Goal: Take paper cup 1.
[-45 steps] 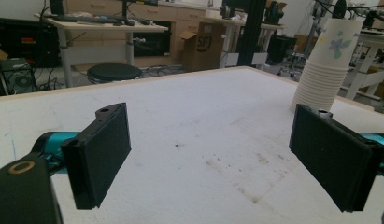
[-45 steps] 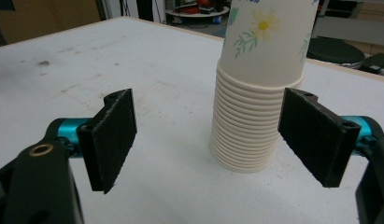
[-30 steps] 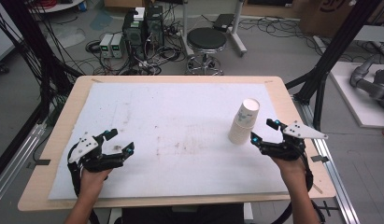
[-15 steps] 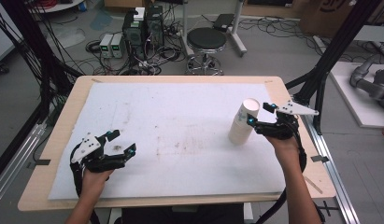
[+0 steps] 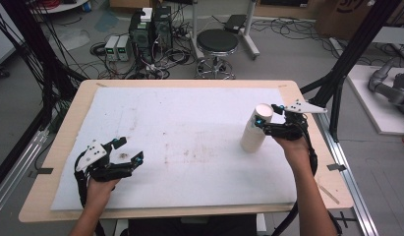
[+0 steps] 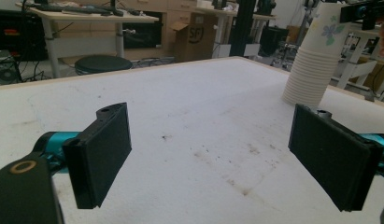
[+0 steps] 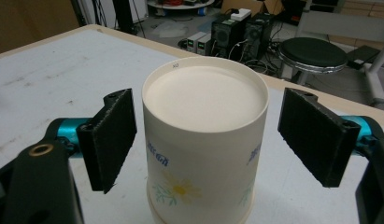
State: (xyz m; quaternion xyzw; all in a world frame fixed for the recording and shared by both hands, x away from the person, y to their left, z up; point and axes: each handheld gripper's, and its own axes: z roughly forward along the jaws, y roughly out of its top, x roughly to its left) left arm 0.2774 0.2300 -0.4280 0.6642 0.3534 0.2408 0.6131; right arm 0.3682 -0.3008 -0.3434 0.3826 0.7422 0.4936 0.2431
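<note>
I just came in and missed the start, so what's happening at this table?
A person at the table holds a hand-held gripper in each hand. The right hand-held gripper is open around the top of an upside-down stack of paper cups, one jaw on each side, not yet touching it. The left hand-held gripper sits open and apart, low over the white mat near the person.

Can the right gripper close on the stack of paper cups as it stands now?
Probably yes. The right gripper is open with its jaws on either side of the top of the upside-down stack of paper cups, neither visibly touching it, and nothing sits between them.
</note>
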